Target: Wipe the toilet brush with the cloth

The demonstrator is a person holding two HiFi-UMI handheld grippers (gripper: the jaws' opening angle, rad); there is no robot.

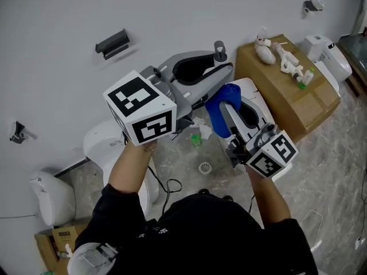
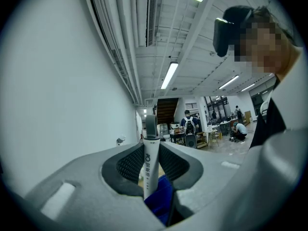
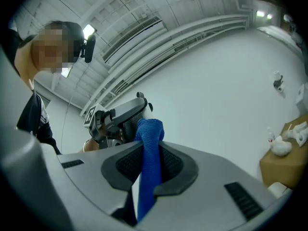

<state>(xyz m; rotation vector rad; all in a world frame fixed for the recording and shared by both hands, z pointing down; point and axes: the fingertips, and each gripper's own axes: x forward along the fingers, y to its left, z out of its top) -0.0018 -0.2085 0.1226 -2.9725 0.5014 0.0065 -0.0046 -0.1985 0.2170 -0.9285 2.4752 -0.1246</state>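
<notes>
The toilet brush [image 2: 150,163] stands upright in the air between the jaws of the left gripper [image 2: 150,147], which is closed on its single white handle. The grey tip pokes out past the jaw ends. In the head view, four white toilets [image 1: 330,59] stand along the pale wall, and one brown cardboard box [image 1: 289,93] sits between two of them with a few white items on top. There are two grippers. Each carries one cube with black-and-white square markers, and a person's bare forearms reach out to them. The right gripper [image 3: 150,147] is clamped on one blue cloth [image 3: 148,162]. The cloth rises in a folded strip between its pads and ends just beside the left gripper's jaws. One small round drain [image 1: 205,167] shows in the floor below them. The brush handle has a round logo above a column of small characters, too fine to read.
</notes>
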